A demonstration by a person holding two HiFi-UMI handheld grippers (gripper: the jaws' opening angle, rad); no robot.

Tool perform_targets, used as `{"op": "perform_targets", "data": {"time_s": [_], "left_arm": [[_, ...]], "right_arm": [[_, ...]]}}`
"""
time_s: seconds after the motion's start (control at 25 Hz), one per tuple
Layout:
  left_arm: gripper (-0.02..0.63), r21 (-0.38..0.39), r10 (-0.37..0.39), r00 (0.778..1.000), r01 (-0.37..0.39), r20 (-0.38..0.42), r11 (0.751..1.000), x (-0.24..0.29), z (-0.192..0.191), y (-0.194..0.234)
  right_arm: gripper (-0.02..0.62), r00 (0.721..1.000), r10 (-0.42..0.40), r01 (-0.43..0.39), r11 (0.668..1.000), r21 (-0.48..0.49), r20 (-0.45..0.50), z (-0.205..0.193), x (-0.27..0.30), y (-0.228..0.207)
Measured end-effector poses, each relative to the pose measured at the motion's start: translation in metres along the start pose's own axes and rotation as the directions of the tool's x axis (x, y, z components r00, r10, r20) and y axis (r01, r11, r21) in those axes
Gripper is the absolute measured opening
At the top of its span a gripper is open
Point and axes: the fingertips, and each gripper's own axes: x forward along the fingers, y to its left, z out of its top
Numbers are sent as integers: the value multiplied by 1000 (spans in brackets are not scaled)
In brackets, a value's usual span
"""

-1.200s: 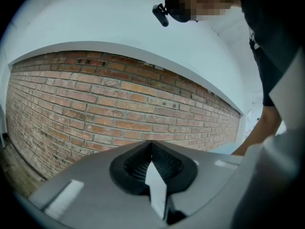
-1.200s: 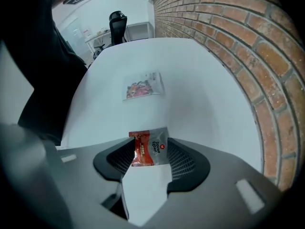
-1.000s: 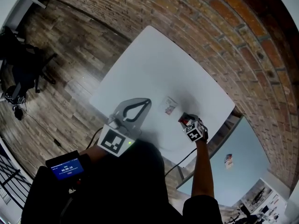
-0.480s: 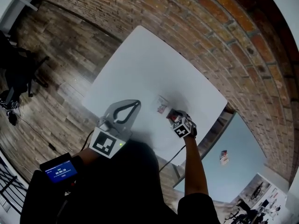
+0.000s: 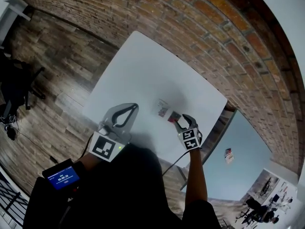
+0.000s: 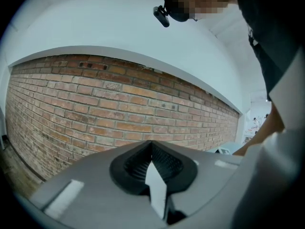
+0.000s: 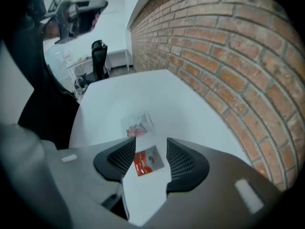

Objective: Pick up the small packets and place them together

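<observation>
Two small packets lie side by side on the white table (image 5: 138, 66): a clear one with pink print (image 5: 162, 110) and a red and grey one (image 5: 173, 116). In the right gripper view the red packet (image 7: 148, 161) lies flat on the table (image 7: 143, 89), seen between the jaws and touched by neither, with the clear packet (image 7: 138, 125) just beyond it. My right gripper (image 5: 184, 123) (image 7: 151, 145) is open, just behind the red packet. My left gripper (image 5: 134, 106) (image 6: 151, 147) is shut on nothing, held off the table's near left edge and pointing up at the brick wall.
A brick wall (image 5: 209, 37) runs along the table's far side, and wooden floor (image 5: 57, 66) lies to the left. A second pale table (image 5: 243, 142) stands lower right with a small packet (image 5: 228, 152) on it. A black chair (image 7: 98, 56) stands past the table's far end.
My right gripper carried the red packet leftward, set it down beside the clear packet, opened and drew back a little. The left gripper stayed shut and shifted only slightly.
</observation>
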Motion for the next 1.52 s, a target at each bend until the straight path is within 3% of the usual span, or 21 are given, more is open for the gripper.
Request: {"op": "perform_targets", "data": {"time_s": [0.08, 0.12, 0.2, 0.28, 0.4, 0.52, 0.6, 0.68, 0.8, 0.96, 1.2, 1.32, 1.52], "left_arm": [[0, 2, -24, 1000, 24, 20, 1000, 2, 3, 1], [0, 5, -40, 999, 40, 30, 999, 3, 5, 0], [0, -16, -72, 997, 73, 35, 997, 3, 5, -2], [0, -66, -106, 994, 108, 38, 992, 5, 7, -4], [0, -55, -199, 979, 201, 46, 978, 7, 13, -21], [0, -70, -274, 961, 275, 28, 959, 2, 9, -38], [0, -71, -301, 953, 301, 20, 951, -6, 6, -48], [0, -52, -317, 948, 318, 30, 947, -16, 7, -59], [0, -37, -327, 944, 329, 46, 944, -36, 6, -77], [0, -18, -287, 955, 289, 75, 957, -73, 4, -104], [0, 6, -181, 979, 181, 91, 983, -140, -17, -158], [0, 42, -165, 982, 162, 93, 986, -174, -26, -186], [0, 63, -161, 982, 155, 98, 986, -209, -22, -210]], "right_arm": [[173, 985, -64, 47, 993, 106, 160, 38, -35, 1], [131, 963, -103, 57, 981, 187, 248, 55, -55, 4], [2, 890, -196, 39, 932, 360, 411, 82, -96, 12], [2, 803, -302, 7, 867, 498, 514, 103, -134, 23], [2, 694, -456, 26, 789, 613, 558, 130, -184, 40], [3, 587, -563, 101, 764, 637, 582, 157, -228, 58], [3, 534, -611, 164, 753, 638, 584, 165, -245, 70], [3, 510, -635, 219, 748, 627, 580, 165, -253, 83], [2, 487, -626, 271, 772, 576, 610, 161, -262, 103], [2, 445, -602, 264, 795, 545, 662, 139, -289, 121], [2, 442, -568, 270, 822, 501, 694, 87, -320, 179], [2, 444, -556, 268, 831, 487, 703, 61, -331, 216], [2, 405, -579, 269, 815, 513, 707, 44, -357, 246]]}}
